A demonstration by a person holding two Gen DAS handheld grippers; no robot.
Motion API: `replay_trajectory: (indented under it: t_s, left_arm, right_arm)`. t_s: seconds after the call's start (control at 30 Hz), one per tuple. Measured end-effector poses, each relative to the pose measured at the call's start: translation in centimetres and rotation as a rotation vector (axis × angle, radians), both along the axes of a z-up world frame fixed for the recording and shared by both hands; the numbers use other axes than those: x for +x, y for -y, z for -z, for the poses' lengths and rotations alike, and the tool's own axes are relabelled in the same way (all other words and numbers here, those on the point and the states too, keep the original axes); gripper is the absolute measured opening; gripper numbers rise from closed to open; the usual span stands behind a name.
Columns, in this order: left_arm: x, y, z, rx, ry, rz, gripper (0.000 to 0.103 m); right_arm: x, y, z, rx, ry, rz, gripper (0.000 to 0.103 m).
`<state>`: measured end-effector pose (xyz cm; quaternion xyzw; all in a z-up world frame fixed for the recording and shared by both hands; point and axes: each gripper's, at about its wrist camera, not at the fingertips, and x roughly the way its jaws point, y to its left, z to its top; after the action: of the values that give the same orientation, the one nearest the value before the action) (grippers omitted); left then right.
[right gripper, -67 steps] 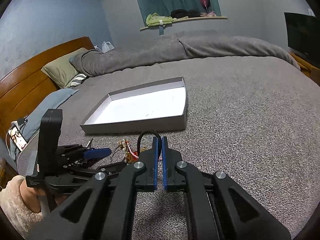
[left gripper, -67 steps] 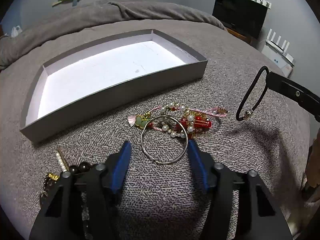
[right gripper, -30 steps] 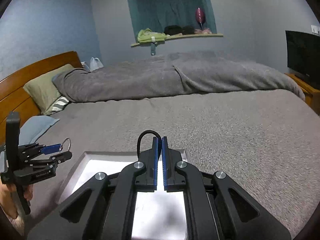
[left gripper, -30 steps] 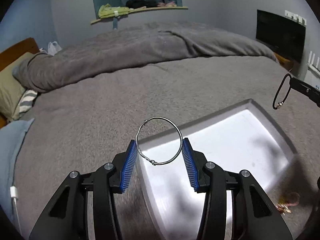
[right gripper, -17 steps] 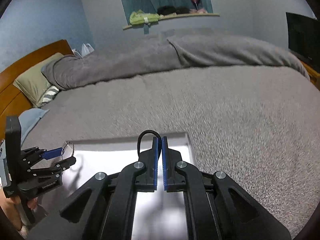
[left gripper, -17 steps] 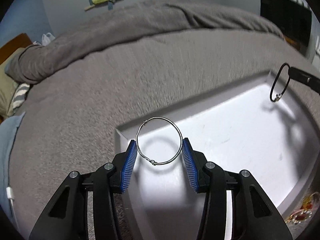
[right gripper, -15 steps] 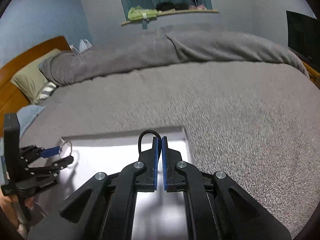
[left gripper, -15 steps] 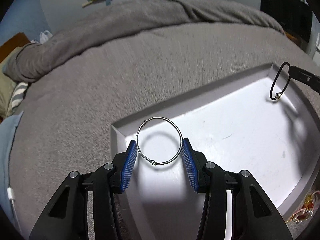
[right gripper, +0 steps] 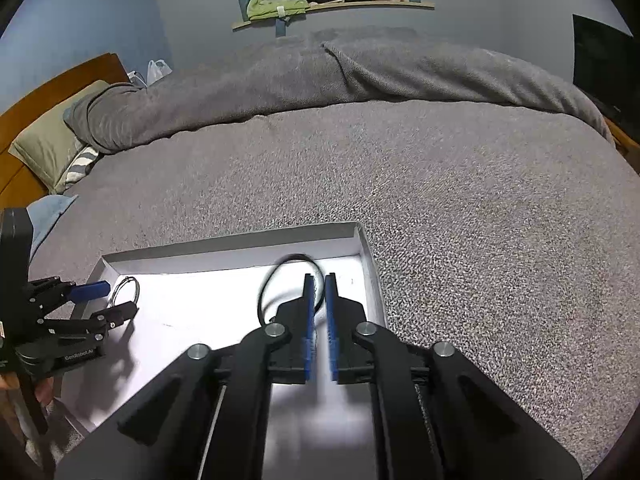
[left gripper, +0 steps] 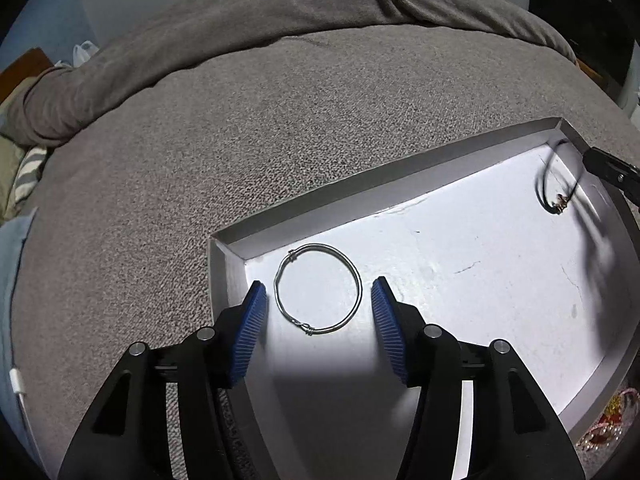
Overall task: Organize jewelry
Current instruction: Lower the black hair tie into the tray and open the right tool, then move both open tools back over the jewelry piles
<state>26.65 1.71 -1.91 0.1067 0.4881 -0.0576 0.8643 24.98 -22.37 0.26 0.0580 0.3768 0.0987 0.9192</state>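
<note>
A shallow grey box with a white floor [left gripper: 460,280] lies on the bed. A thin silver bangle [left gripper: 318,289] lies flat in its near left corner, between the open jaws of my left gripper [left gripper: 319,300], touching neither pad. The bangle also shows in the right wrist view [right gripper: 126,290]. A black cord bracelet [right gripper: 290,284], blurred, drops free at the tips of my right gripper [right gripper: 319,300], whose jaws stand slightly apart. In the left wrist view the black bracelet [left gripper: 554,188] is in the far right corner of the box.
Grey bedspread [right gripper: 440,184] surrounds the box. A pile of red, gold and pearl jewelry [left gripper: 604,428] lies outside the box at the lower right. Rumpled duvet [right gripper: 320,76], pillows [right gripper: 48,144] and a wooden headboard lie beyond. A dark television [right gripper: 604,64] stands at right.
Both grippers came down over the box. My left gripper opened and the silver bangle now lies on the box floor. My right gripper's jaws parted and the black bracelet is slipping out.
</note>
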Motion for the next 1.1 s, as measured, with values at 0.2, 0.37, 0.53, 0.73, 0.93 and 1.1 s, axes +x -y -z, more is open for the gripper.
replay_trajectory:
  t_s: [0.2,0.37,0.53,0.73,0.93,1.1]
  left_arm:
    - [-0.9,0.7,-0.4,0.016,0.040,0.025,0.072]
    - [-2.5,0.5,-1.8,-0.008,0.132,0.033,0.086]
    - [-4.5,0.3,-2.7,-0.001,0.193,0.026,0.090]
    - [-7.2,0.4,-4.4,-0.032,0.236,0.023,0.091]
    - [-11.0,0.8,-6.2,-0.044,0.280,0.015,0.091]
    - [-14.2,0.4,-7.5,-0.093,0.298,-0.027,0.093]
  right_arm:
    - [-0.5,0.6,-0.6,0.033,0.036,0.006,0.051]
    - [-1.8,1.4,-2.2,0.073,0.096,0.022,0.090]
    - [-3.6,2.3,-4.7,0.085,0.182,0.048,0.098]
    - [-6.7,3.0,-5.8,0.075,0.167,0.036,0.098]
    - [-11.8,4.3,-6.6,0.080,0.164,0.041,0.098]
    - [-15.8,4.7,-7.1,0.080,0.178,0.045,0.098]
